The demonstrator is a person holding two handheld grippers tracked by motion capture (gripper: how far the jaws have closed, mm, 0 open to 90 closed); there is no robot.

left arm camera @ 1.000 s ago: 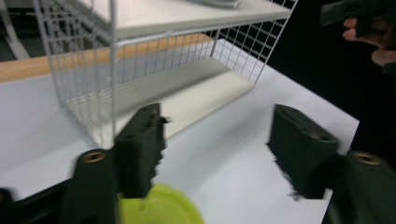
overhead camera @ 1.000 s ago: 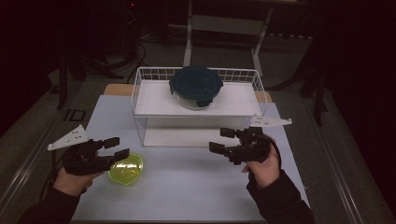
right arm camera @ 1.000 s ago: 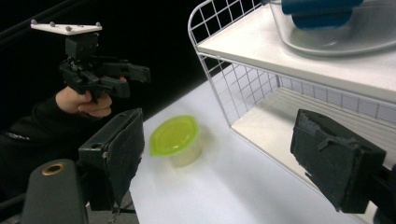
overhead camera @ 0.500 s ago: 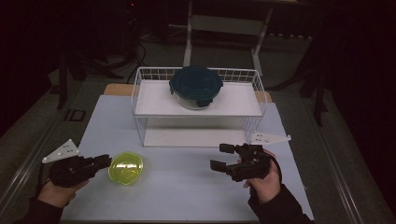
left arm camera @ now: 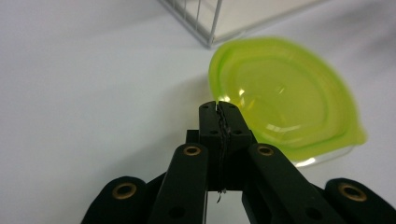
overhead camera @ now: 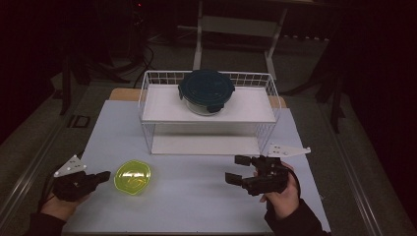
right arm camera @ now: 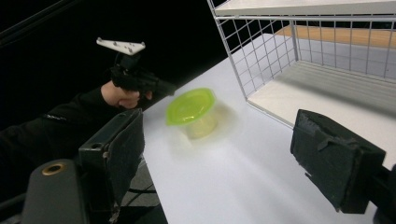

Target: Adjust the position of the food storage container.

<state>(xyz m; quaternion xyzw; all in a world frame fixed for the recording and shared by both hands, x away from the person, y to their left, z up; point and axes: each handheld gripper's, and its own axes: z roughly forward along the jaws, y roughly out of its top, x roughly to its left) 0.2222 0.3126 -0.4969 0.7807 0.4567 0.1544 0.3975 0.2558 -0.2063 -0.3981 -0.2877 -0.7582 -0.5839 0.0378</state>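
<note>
The green cup [overhead camera: 132, 176] sits on the table [overhead camera: 196, 206] in front of the rack [overhead camera: 209, 110], untouched. The left tool [overhead camera: 101, 176], just clenched on nothing, points at it; the right tool [overhead camera: 237, 168] gapes empty. Grasping remains undone.

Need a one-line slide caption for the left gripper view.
Left gripper, jaws shut on nothing, pointing at a lime-green bowl on the white table beside the wire rack's corner.

1. The high view looked forward and down over the whole desk [overhead camera: 196, 206].
2. The left tool [left arm camera: 218, 109] view sat low and close — facing the yellow-green container [left arm camera: 285, 98].
3. The right tool [right arm camera: 233, 163] view faced across the desk — sharing that container and the wire rack [right arm camera: 261, 60].
</note>
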